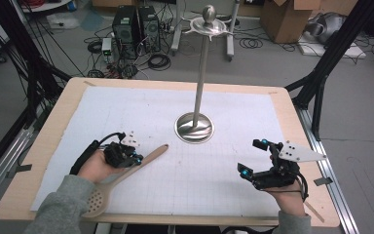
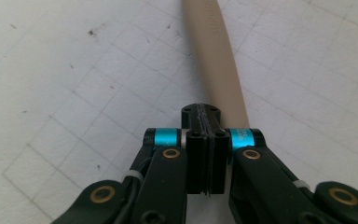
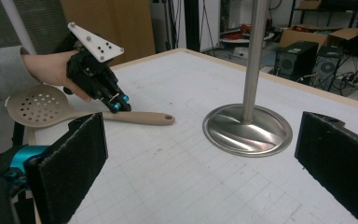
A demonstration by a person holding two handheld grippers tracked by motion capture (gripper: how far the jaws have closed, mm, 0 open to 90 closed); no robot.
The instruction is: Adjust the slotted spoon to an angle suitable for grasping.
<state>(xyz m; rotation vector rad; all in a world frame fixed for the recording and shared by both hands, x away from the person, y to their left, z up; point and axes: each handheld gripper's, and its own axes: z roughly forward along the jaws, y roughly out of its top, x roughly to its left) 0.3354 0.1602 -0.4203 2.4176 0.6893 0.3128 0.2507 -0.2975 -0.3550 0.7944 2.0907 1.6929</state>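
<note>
Skimmer lay on the mat, near-left of the stand, its perforated head at the mat's near edge and its handle pointing toward the stand's base. Left gripper sat at the handle, jaws fully together; in the left gripper view the handle ran just beside the closed tips, not between them. Right gripper rested near-right of the stand, jaws wide, holding nothing.
</note>
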